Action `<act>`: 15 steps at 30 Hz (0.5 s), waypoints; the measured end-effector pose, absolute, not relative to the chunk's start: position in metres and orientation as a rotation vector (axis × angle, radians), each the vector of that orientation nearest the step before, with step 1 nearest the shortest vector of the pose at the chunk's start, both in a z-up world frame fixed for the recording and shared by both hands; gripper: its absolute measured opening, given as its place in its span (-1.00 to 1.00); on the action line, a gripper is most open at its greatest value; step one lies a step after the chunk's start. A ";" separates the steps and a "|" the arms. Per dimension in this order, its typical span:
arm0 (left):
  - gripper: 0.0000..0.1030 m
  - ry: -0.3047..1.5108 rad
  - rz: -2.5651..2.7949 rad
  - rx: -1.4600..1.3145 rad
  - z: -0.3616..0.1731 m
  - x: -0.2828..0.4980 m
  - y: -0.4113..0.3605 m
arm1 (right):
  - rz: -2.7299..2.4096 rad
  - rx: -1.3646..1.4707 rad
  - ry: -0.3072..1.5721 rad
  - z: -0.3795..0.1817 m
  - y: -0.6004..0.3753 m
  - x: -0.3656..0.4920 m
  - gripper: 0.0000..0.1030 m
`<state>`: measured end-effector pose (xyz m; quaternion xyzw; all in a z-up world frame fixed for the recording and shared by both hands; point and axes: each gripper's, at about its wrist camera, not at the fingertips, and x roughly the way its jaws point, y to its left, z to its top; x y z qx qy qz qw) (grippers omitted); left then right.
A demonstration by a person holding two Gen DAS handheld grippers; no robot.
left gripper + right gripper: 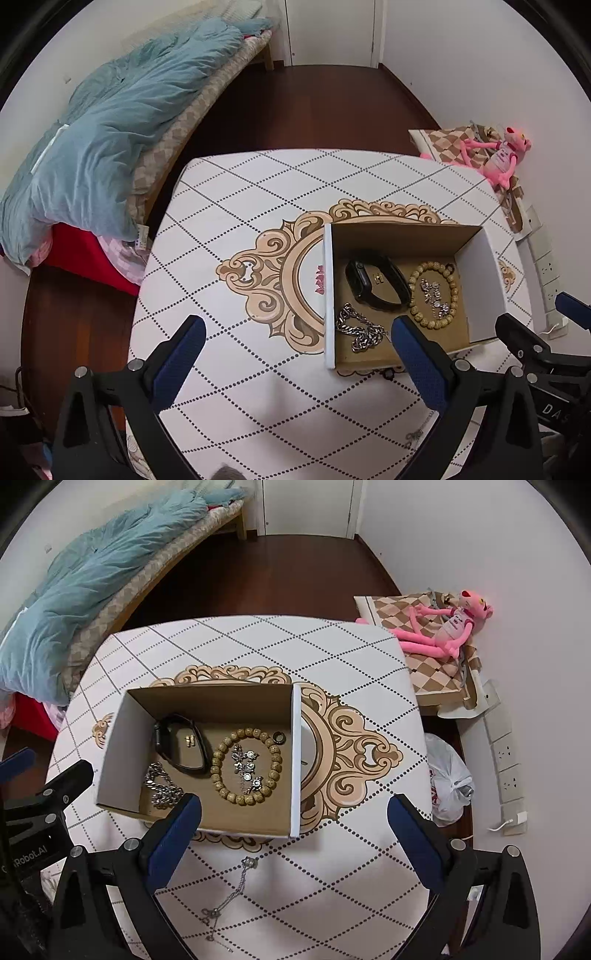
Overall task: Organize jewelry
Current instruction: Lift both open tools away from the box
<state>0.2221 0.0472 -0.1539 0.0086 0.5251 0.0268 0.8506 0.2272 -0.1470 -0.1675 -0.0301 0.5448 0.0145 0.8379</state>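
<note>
An open cardboard box [480,280] [114,746] stands on the patterned table. Inside lie a black watch [373,284] [177,744], a wooden bead bracelet [454,291] [275,760] with silver pieces [245,764] in its middle, a silver chain [358,328] [160,786] and a small dark ring [279,737]. A thin silver necklace [229,893] lies on the table in front of the box, between my right gripper's fingers. My left gripper [297,332] is open and empty, left of the box front. My right gripper [293,812] is open and empty above the box's near right corner.
A bed with a blue duvet [110,122] stands left of the table. A pink plush toy [443,627] lies on a checked cushion at the right. A white plastic bag [448,775] and a power strip [506,760] lie on the floor at the right.
</note>
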 end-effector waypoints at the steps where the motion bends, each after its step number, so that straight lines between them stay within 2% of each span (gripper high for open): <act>1: 0.99 1.097 0.053 0.015 -0.150 0.219 0.047 | 0.029 -0.061 1.144 -0.163 -0.147 0.224 0.98; 15: 0.99 0.979 0.055 0.001 -0.089 0.166 0.054 | 0.006 -0.047 0.997 -0.091 -0.149 0.167 0.98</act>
